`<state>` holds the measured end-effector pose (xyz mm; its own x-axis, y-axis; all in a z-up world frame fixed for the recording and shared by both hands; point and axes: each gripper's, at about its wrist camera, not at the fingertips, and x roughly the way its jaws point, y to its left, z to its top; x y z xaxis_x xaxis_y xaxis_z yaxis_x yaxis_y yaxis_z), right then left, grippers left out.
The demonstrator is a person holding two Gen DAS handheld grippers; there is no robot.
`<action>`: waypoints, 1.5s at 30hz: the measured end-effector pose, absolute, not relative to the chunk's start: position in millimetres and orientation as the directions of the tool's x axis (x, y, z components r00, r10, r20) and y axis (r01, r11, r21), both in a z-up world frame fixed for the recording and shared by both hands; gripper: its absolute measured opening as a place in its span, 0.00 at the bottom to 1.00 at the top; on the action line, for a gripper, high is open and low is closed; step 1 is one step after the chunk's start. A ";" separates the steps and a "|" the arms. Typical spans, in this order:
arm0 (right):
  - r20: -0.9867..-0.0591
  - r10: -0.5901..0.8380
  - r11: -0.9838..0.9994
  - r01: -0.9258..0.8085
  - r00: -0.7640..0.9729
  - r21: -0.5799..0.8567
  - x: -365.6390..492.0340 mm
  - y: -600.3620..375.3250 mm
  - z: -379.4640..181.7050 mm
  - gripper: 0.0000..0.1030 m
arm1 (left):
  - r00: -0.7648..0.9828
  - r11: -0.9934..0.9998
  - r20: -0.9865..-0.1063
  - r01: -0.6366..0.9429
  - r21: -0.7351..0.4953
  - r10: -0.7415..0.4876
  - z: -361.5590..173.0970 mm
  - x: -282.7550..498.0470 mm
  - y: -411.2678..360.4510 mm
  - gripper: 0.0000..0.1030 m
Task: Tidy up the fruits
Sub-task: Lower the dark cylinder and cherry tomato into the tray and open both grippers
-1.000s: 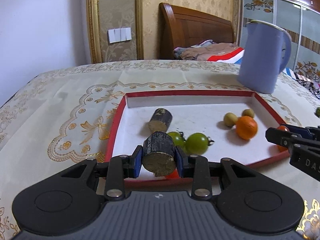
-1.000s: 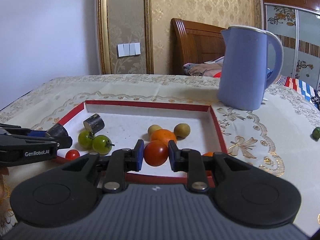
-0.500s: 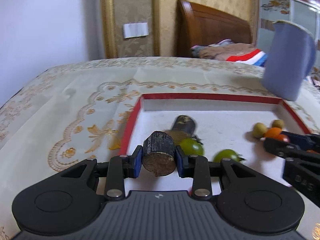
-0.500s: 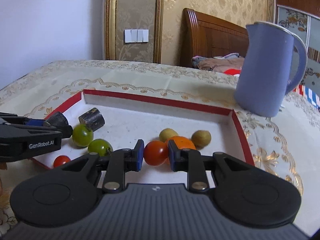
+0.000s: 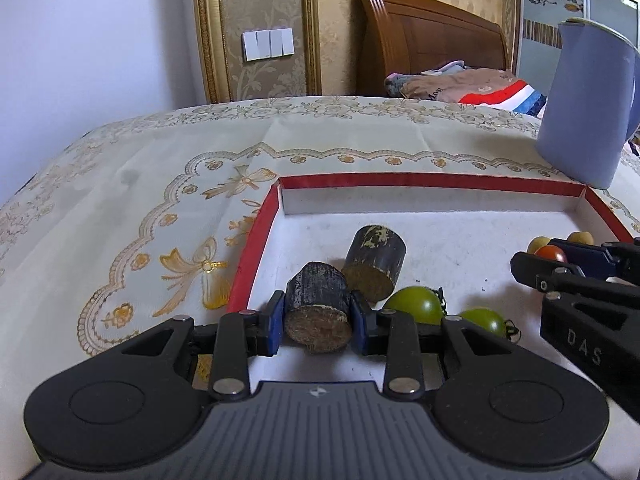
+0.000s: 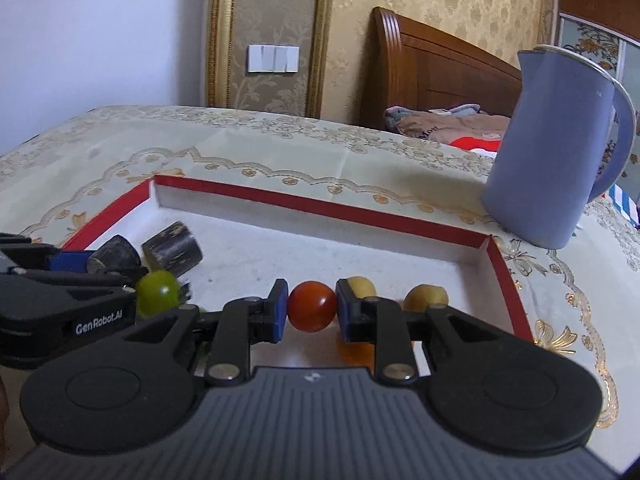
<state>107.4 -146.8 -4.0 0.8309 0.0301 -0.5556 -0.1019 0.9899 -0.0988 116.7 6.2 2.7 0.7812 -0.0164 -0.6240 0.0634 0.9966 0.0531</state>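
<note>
While clamped in jaws, red tomato [image 6: 312, 306] round, glossy, unbruised.

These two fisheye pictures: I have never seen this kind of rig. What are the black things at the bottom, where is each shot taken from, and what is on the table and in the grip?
There is no robot arm here. A person holds a two-finger gripper in each hand, and a camera on each one looks forward along its fingers, so the black body at the bottom of each picture is that gripper itself.

The left wrist view shows the left gripper shut on a dark stubby cylinder, with the other gripper entering from the right edge. The right wrist view shows the right gripper shut on a red tomato.

Both are over a shallow white tray with a red rim on a patterned tablecloth. In the tray lie a second dark cylinder, two green tomatoes, two small yellowish fruits and something orange, mostly hidden. A blue jug stands beyond the tray.
</note>
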 end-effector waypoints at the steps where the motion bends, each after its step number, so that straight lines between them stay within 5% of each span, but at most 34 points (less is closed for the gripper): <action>1: -0.559 0.030 0.990 -0.101 0.829 -0.097 109.6 -147.1 -4.7 0.24 | 0.783 0.997 -0.622 0.061 0.055 -0.013 2.1 117.2 5.9 0.32; 28: -0.566 -0.017 0.995 -0.039 0.824 -0.087 122.7 -151.2 -12.5 0.23 | 0.797 0.998 -0.604 0.050 0.024 -0.026 -0.3 112.5 9.8 0.35; 30: -0.568 -0.004 0.994 -0.061 0.823 -0.095 120.3 -148.1 -13.6 0.33 | 0.799 0.998 -0.601 0.052 0.026 -0.026 -0.6 112.2 9.1 0.37; 32: -0.571 0.001 0.995 -0.059 0.821 -0.083 116.7 -146.6 -15.7 0.66 | 0.802 0.998 -0.597 0.053 0.026 -0.027 -0.4 111.9 9.3 0.39; 33: -0.568 -0.011 0.996 -0.042 0.823 -0.081 114.5 -147.4 -16.9 0.69 | 0.802 0.998 -0.597 0.054 0.020 -0.031 0.2 112.3 10.8 0.41; 36: -0.563 -0.031 0.995 -0.026 0.826 -0.092 112.9 -150.8 -17.9 0.70 | 0.806 0.998 -0.589 0.062 -0.011 -0.057 2.4 110.7 14.1 0.51; 45: -0.551 -0.072 0.996 0.029 0.831 -0.087 108.9 -160.3 -16.5 0.70 | 0.845 0.998 -0.534 0.062 0.032 -0.035 7.2 98.6 9.5 0.59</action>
<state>108.9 -160.3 -16.5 0.8315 -0.0719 -0.5509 0.0287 0.9958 -0.0865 98.6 9.5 7.2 0.8446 -0.0350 -0.5342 0.0617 0.9976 0.0322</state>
